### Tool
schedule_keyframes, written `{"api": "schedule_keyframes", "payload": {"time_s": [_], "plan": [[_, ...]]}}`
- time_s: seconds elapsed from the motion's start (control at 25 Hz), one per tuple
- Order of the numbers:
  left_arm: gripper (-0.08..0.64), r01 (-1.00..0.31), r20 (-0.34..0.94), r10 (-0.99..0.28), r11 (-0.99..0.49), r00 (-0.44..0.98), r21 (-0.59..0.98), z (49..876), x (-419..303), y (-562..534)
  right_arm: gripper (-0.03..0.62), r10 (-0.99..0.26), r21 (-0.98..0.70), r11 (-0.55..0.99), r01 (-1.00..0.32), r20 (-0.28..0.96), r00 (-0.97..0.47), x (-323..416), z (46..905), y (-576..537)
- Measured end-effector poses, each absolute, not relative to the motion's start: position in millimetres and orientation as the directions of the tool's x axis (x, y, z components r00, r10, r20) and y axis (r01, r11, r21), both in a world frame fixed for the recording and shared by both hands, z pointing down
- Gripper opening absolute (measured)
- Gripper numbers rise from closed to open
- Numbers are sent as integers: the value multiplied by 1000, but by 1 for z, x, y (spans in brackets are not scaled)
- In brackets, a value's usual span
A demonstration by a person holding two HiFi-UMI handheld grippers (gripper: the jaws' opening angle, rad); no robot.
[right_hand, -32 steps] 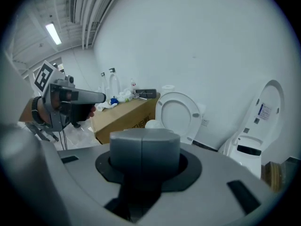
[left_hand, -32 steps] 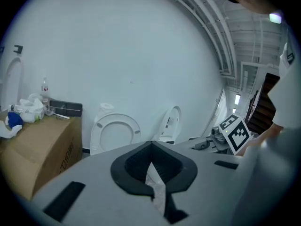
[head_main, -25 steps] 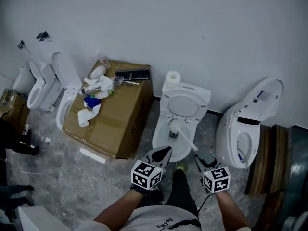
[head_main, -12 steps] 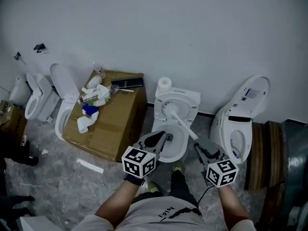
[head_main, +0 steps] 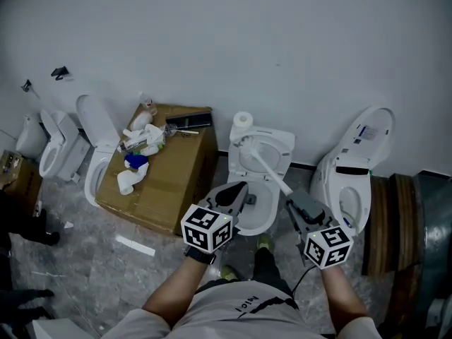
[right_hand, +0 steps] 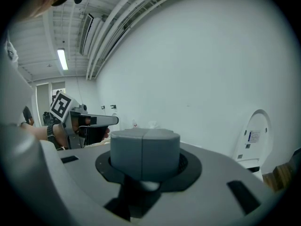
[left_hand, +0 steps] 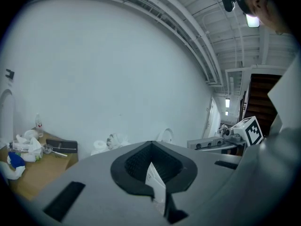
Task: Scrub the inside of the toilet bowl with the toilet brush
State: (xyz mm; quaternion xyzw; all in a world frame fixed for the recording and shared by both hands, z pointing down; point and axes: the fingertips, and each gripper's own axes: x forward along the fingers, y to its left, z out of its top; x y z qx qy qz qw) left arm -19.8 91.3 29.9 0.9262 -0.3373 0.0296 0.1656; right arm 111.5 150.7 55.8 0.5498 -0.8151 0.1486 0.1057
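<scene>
Head view: the brush (head_main: 263,167) head has swept from mid-bowl up to the back rim of the toilet (head_main: 271,219), centre frame. The right gripper (head_main: 290,200) pinches its handle. The left gripper (head_main: 239,189) hangs beside the bowl, jaws pressed together. Scrubbing looks under way.

The white toilet brush (head_main: 263,165) slants across the open toilet bowl (head_main: 267,217), head seemingly at its back rim.
</scene>
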Motion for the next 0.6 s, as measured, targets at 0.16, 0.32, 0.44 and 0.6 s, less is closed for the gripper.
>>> {"api": "schedule_keyframes", "payload": {"time_s": [0.16,0.32,0.44,0.6], "plan": [[8,-638,170,-617,-715,768,286,31,-21,91,155,-867,-122,354,-927,329,-375,109,54,151],[8,-640,170,-619,-716,766,279,29,-22,93,155,-868,-119,355,-927,327,-374,107,52,152],[8,-642,169,-622,-714,765,278,29,-22,92,155,-868,-117,355,-927,327,-374,107,51,152],[8,-644,168,-625,-713,763,277,31,-20,90,155,-868,-113,359,-926,323,-376,108,52,150]]}}
